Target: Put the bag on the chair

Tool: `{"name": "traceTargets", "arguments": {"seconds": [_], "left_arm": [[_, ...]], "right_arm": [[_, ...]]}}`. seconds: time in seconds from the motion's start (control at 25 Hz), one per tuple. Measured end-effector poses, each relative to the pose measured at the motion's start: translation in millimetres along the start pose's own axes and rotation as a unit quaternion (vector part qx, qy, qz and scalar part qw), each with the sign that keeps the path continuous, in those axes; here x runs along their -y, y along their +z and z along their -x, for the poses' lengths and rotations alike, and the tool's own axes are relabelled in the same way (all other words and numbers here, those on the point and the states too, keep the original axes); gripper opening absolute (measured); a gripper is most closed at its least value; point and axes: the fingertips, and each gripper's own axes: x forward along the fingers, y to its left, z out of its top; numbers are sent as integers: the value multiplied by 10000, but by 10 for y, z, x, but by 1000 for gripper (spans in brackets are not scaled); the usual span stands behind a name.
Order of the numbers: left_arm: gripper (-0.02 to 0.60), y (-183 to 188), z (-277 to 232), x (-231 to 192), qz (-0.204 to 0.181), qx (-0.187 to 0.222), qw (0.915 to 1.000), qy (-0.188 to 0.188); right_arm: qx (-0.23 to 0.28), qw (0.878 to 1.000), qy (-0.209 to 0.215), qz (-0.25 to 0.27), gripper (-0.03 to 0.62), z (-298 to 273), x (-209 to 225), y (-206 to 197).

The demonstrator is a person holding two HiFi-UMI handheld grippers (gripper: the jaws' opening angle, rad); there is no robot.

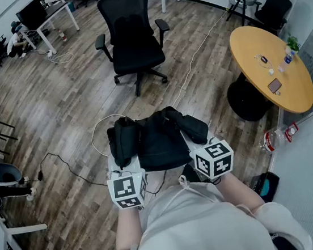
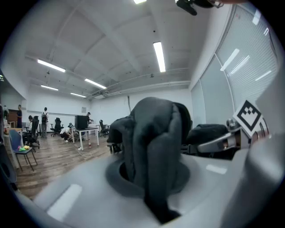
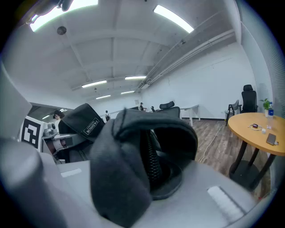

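While the bag (image 1: pixel 158 138) is hanging in the air well short of the chair (image 1: pixel 132 33), facing its seat, the left gripper (image 1: pixel 124 171) and right gripper (image 1: pixel 203 152) are each pinching its fabric tight, likely sharing the weight for the carry.

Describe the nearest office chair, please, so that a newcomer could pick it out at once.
From the round wooden table, look left. The black office chair stands alone on open floor, straight ahead of the held bag; the other chairs sit by walls and desks.
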Motion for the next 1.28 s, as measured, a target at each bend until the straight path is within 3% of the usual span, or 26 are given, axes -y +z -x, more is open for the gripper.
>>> {"name": "traceTargets", "arguments": {"seconds": [0.84, 1.28], "left_arm": [[25, -107, -124, -241, 215, -152, 9996, 77], [25, -178, -1035, -469, 310, -441, 9982, 251]], "right_arm": [[-201, 9996, 56, -214, 29, -318, -22, -16], [-473, 9980, 305, -300, 29, -1167, 449, 172]]}}
